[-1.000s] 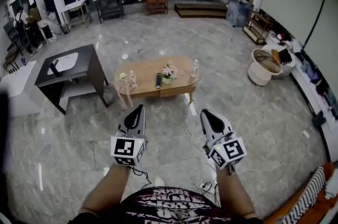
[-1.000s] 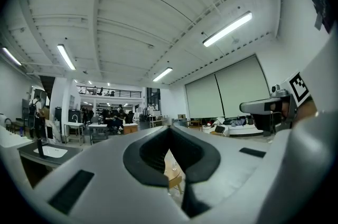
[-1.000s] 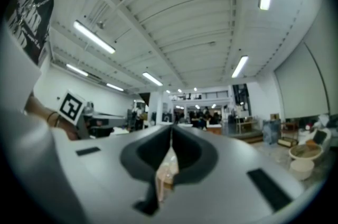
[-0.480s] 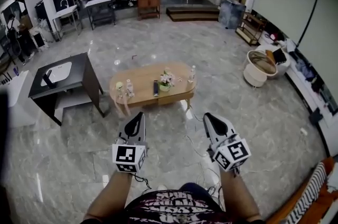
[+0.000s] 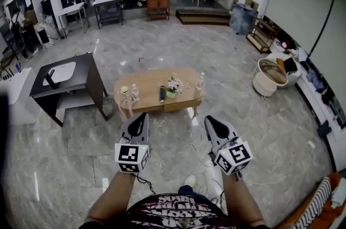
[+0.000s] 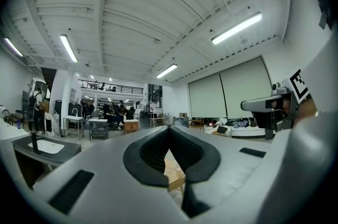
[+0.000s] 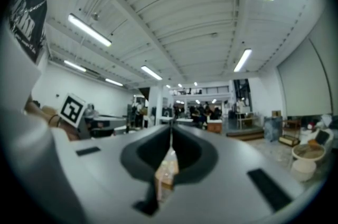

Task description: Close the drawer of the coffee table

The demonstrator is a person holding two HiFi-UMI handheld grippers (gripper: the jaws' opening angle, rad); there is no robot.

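Observation:
A long oval wooden coffee table [image 5: 148,81] stands on the marble floor ahead of me. On it are a small flower pot [image 5: 172,87], a dark remote [image 5: 162,94], a bottle [image 5: 200,81] and small items at the left end. Its front panel [image 5: 173,106] shows below the top; I cannot tell how far the drawer stands out. My left gripper [image 5: 142,117] and right gripper [image 5: 208,119] are both shut and empty, held level short of the table's near side. A slice of the table [image 6: 171,173] shows through the left jaws, and the table [image 7: 165,174] through the right.
A dark desk with a white sink top [image 5: 64,76] stands left of the table. A round beige basket [image 5: 270,74] and shelves lie to the right. White cables [image 5: 208,176] trail on the floor near my feet. People and desks fill the far room.
Both grippers have moved forward toward the coffee table, which now sits closer below them in the head view. Their jaws stayed shut.

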